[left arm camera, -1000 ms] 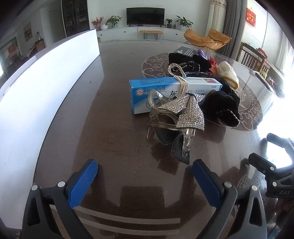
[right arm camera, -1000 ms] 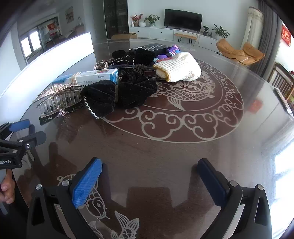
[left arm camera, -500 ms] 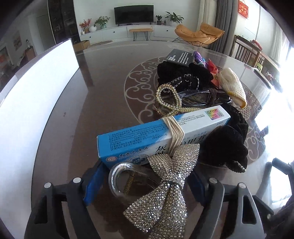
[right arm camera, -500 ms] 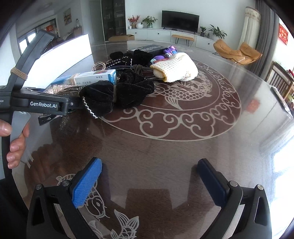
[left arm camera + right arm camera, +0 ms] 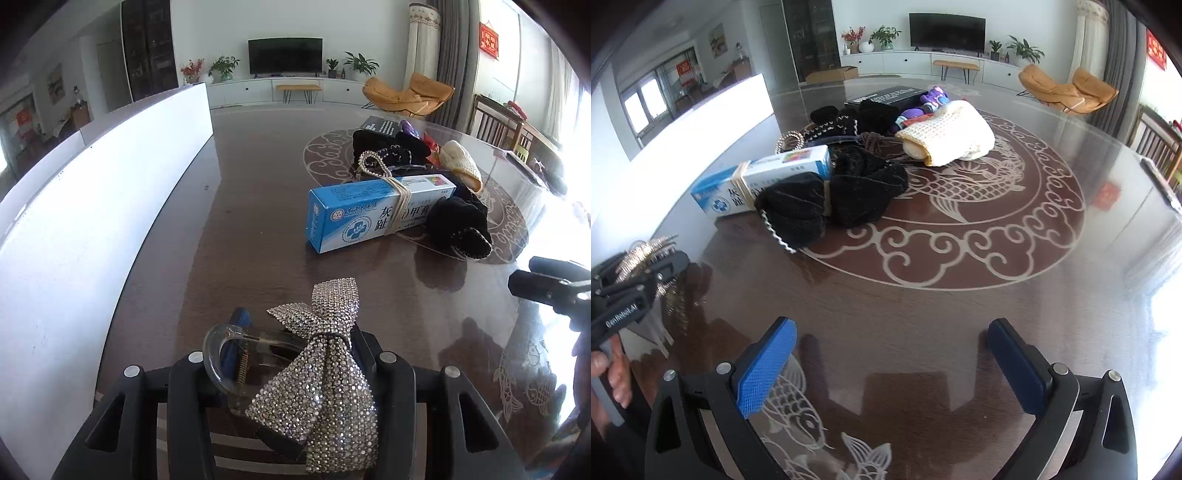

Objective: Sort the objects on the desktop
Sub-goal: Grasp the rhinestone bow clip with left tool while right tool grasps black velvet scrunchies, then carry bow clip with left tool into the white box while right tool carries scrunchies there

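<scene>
Evidently the left tool [image 5: 295, 354] has just been closing, and its jaws now stand clamped on the clear hair clip [image 5: 236, 354] with its sparkly bow [image 5: 325, 365], the clip caught across its body so the bow drapes forward over the fingers. The grip sits near the clip's spring end, which looks secure enough for carrying. The clip is held apart from the pile, which lies well ahead: blue box [image 5: 373, 214], black scrunchie [image 5: 458, 225], cream knitted pouch [image 5: 461, 166], all close together on the desk [image 5: 251, 229].

The right tool [image 5: 890, 365] hovers over bare desk with its jaws wide apart and nothing between them.

A white board [image 5: 92, 221] bounds the desk on the left. Between it and the pile runs a broad open strip, seemingly ample room for setting the clip down.
</scene>
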